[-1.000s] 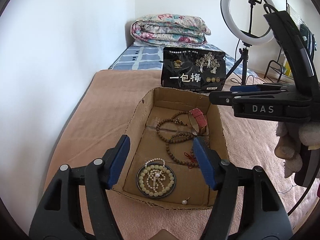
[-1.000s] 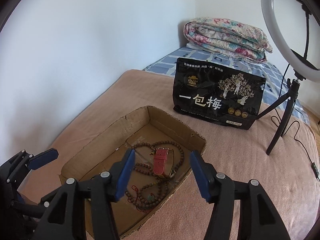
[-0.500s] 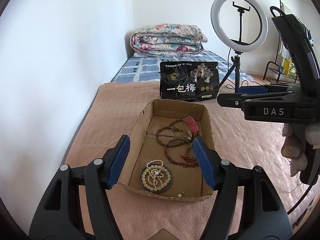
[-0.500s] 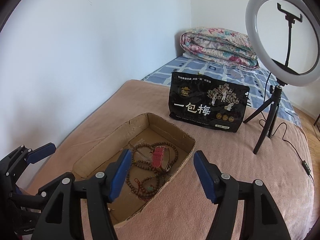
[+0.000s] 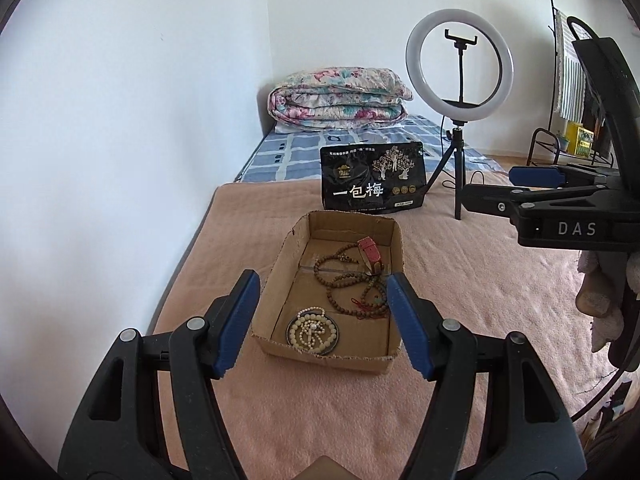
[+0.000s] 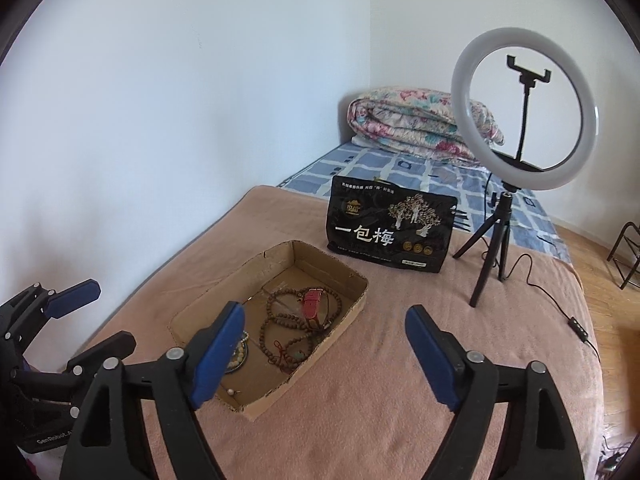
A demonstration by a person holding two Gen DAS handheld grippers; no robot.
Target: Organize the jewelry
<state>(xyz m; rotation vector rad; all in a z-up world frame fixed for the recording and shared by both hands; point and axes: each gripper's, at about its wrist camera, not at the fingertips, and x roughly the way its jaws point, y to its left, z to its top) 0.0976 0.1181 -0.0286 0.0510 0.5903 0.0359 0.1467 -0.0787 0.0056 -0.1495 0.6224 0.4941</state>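
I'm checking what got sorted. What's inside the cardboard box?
Inside the cardboard box: brown bead strands, a red strap, and pale beads on a round dish. Anything beneath them is hidden.

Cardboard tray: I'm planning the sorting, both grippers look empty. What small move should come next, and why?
Probably bring the left gripper down toward the pearl strand at the near end of the tray. Both grippers are open and above the bed; the right gripper sits off to the tray's side.
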